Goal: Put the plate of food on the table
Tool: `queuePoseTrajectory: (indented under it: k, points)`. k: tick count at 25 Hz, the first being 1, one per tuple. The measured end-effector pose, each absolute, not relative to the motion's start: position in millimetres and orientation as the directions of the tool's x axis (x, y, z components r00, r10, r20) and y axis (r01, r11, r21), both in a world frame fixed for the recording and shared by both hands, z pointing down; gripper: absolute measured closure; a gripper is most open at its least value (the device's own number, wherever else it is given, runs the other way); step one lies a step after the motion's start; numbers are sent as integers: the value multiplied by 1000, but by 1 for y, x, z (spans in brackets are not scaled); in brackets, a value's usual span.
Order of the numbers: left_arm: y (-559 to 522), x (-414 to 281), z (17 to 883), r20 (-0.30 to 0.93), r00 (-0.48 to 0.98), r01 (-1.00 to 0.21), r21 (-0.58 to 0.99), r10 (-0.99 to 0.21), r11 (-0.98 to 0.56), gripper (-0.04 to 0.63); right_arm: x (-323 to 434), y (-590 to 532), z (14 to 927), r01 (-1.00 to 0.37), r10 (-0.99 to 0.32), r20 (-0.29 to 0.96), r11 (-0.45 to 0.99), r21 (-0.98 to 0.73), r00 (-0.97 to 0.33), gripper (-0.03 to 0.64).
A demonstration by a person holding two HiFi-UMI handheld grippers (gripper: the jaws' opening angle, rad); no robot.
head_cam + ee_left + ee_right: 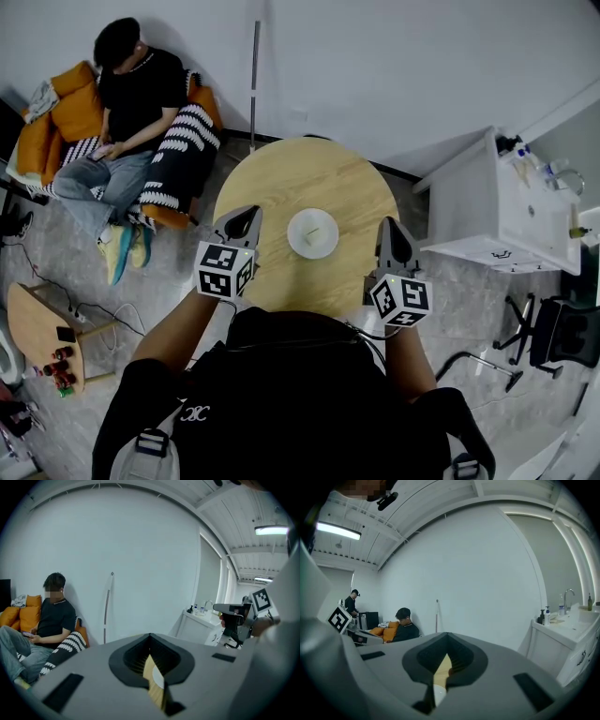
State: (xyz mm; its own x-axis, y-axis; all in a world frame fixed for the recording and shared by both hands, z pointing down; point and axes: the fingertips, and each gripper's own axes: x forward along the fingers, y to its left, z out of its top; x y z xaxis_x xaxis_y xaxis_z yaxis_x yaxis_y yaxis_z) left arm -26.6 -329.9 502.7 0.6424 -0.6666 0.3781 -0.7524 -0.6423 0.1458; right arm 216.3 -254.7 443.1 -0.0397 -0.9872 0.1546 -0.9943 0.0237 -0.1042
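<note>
Torso in black top point(281, 394) sits nearest the head cam, arms out front. Left gripper point(251, 214) jaws are pressed together with nothing between them; right gripper point(387, 225) same. Plate of food point(312, 232) sits on round wooden table point(281, 178), between the two claws, level with their tips, touching neither. Only the head view shows the whole plate. Each gripper view gets a white sliver through the jaw slot. Only the right gripper view shows a standing person point(350, 603), far left of that claw. Seated person point(131, 103) on orange sofa point(56, 122) shows in all three.
</note>
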Motion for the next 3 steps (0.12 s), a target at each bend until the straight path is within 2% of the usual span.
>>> queuePoseTrajectory:
  k: [3]
  points:
    - [-331, -29, 505, 382, 642, -752, 147, -665, -643, 594, 215, -256, 445, -994, -987, 156, 22, -110, -39, 609]
